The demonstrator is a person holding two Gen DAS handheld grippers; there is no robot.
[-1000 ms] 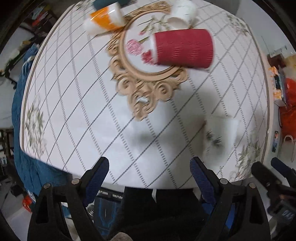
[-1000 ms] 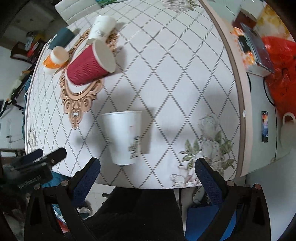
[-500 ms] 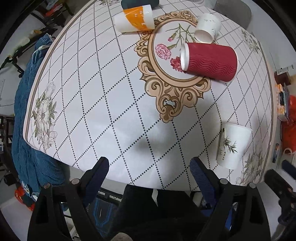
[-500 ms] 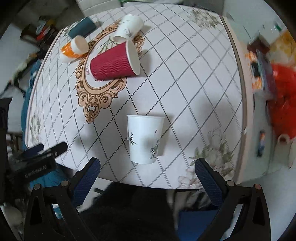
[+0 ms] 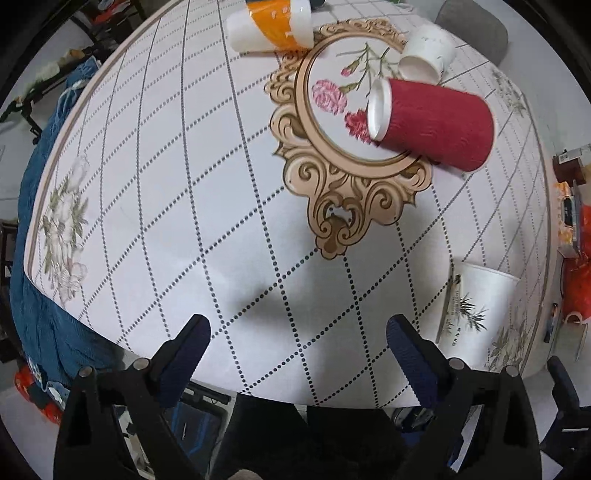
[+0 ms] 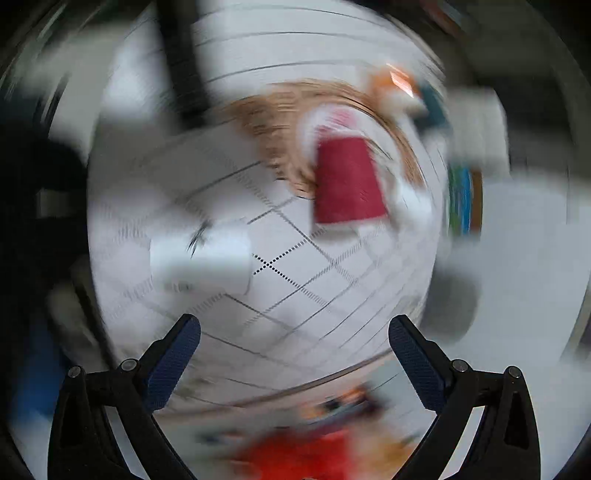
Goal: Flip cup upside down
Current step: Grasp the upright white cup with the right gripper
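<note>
A white paper cup with a leaf print (image 5: 476,314) stands on the table near its front right edge, wide end down. It also shows blurred in the right wrist view (image 6: 201,258). A red ribbed cup (image 5: 436,127) lies on its side on the ornate medallion; it also shows in the right wrist view (image 6: 347,184). My left gripper (image 5: 297,338) is open and empty above the table's near edge. My right gripper (image 6: 293,338) is open and empty; its view is heavily blurred.
An orange and white cup (image 5: 271,22) and a small white cup (image 5: 426,53) lie on their sides at the far side of the table (image 5: 166,184). A blue cloth (image 5: 44,314) hangs at the left edge. Clutter (image 5: 570,221) sits off the right edge.
The right wrist view has swung round sharply and is now motion-blurred. The left gripper has come closer to the table. The cups have not moved.
</note>
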